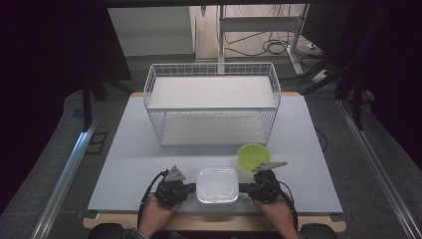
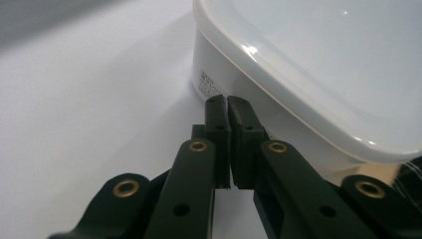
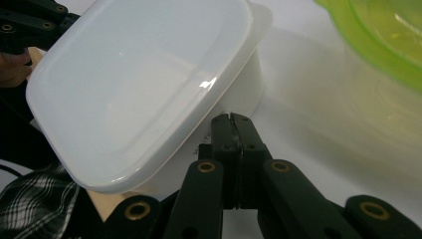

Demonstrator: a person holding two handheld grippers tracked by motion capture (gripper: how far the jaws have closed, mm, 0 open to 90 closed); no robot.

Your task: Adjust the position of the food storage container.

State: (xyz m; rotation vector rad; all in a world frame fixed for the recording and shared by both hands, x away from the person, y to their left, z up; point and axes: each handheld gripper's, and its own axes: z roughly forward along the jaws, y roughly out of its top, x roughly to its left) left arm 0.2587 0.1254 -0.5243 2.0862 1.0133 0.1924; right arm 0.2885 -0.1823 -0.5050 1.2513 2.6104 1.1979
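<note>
Down on the table (image 1: 149,149), a white box with a lid (image 1: 217,185) sits near the front edge, between the left gripper (image 1: 191,188) and the right gripper (image 1: 243,187). A green bowl (image 1: 253,155) is just behind it, and a wire basket (image 1: 212,103) stands farther back.

Next, the left gripper view: the left gripper (image 2: 227,99) is pinched tight with nothing inside, tips at the box (image 2: 298,64) wall.

Last, the right gripper view: the right gripper (image 3: 230,117) is pinched tight too, tips at the box (image 3: 144,84), green bowl (image 3: 383,35) beside.

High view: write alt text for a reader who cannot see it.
A lidded white container sits at the table's near edge, flanked by the shut left tongs and right tongs. Behind lie a green bowl and a wire basket.
</note>
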